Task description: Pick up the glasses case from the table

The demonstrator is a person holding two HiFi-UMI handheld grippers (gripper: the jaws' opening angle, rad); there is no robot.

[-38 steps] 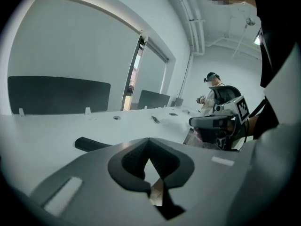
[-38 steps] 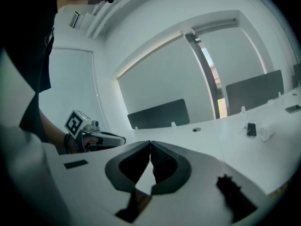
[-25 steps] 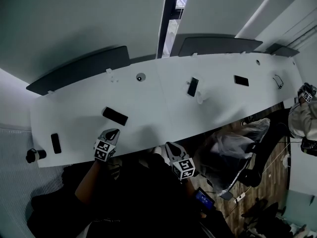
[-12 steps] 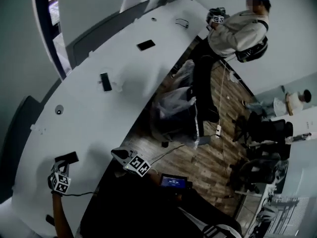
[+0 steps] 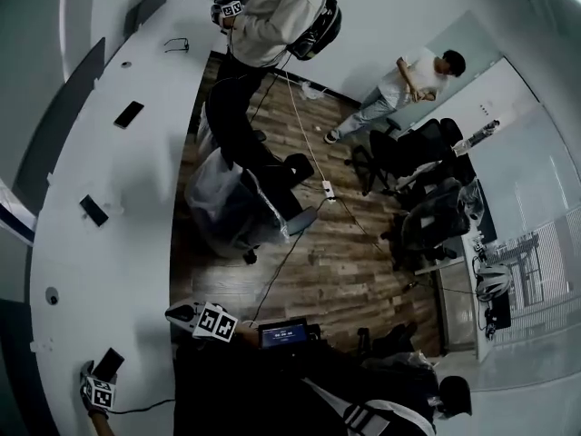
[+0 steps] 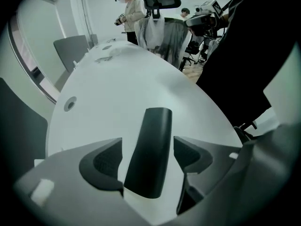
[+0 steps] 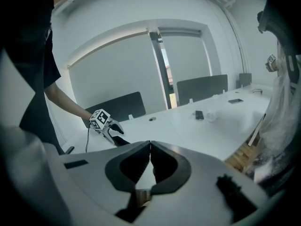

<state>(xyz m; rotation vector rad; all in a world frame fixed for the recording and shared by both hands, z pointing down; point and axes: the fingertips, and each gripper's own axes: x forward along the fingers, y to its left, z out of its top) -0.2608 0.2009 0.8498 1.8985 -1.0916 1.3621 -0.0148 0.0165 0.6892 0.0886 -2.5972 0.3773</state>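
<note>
The black glasses case [image 6: 153, 126] lies flat on the white table [image 6: 122, 79]. My left gripper [image 6: 147, 161] points steeply down over it with its jaws opening. The case sits between the two pads, with a gap on each side. In the head view the left gripper [image 5: 98, 377] is at the bottom left, at the case [image 5: 108, 364]. My right gripper [image 5: 179, 313] hovers at the table's near edge, shut and empty. The right gripper view shows its own tips [image 7: 150, 145] meeting, with the left gripper [image 7: 112, 130] and the case [image 7: 120, 141] beyond.
Two dark phones [image 5: 128, 113] [image 5: 93, 210], a pair of glasses [image 5: 177, 43] and a round cable hole [image 5: 52, 295] lie further along the table. A plastic-covered chair [image 5: 231, 207] stands beside it. A person [image 5: 272, 16] stands at the far end. A small lit screen [image 5: 283, 332] sits near me.
The head view has swung far to the right. My left gripper moved from the table's near edge down over the case and its jaws opened round it. The right gripper stays shut.
</note>
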